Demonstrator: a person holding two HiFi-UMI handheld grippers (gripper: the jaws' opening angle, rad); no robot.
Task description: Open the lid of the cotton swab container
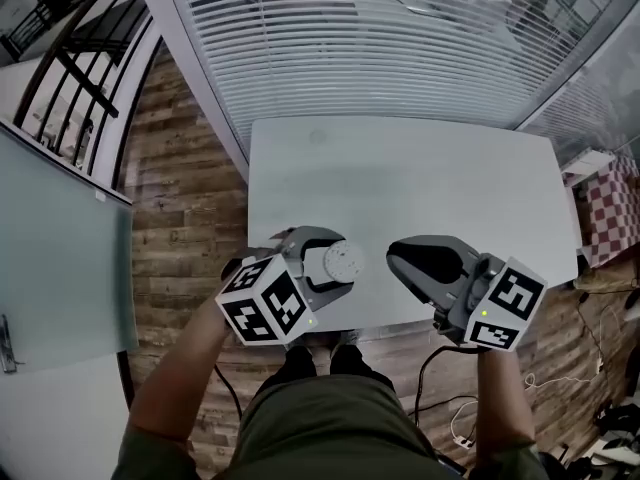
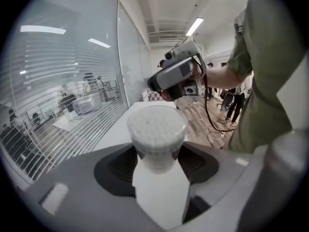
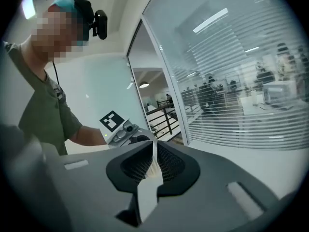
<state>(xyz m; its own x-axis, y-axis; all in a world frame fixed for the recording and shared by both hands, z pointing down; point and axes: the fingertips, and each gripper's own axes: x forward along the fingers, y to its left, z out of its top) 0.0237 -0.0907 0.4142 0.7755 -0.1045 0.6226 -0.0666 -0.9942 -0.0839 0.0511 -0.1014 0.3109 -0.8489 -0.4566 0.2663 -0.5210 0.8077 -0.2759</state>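
Observation:
On the near edge of the white table (image 1: 420, 178), my left gripper (image 1: 322, 264) is shut on the round cotton swab container (image 1: 345, 261). Its pads press the clear wall from both sides. In the left gripper view the container (image 2: 157, 134) stands upright between the jaws, with the white swab heads showing at its top. My right gripper (image 1: 396, 255) hangs a short way to the right of it, jaws shut. A thin pale edge (image 3: 154, 161) is pinched between its pads, apparently the clear lid seen edge-on. The right gripper (image 2: 153, 83) shows beyond the container.
The table stands against a glass wall with slatted blinds (image 1: 380, 38). Wooden floor (image 1: 185, 178) lies to its left and cables (image 1: 455, 423) lie on the floor at the lower right. A glass panel (image 1: 60, 268) stands at the left. The left gripper's marker cube (image 3: 113, 121) faces the right gripper.

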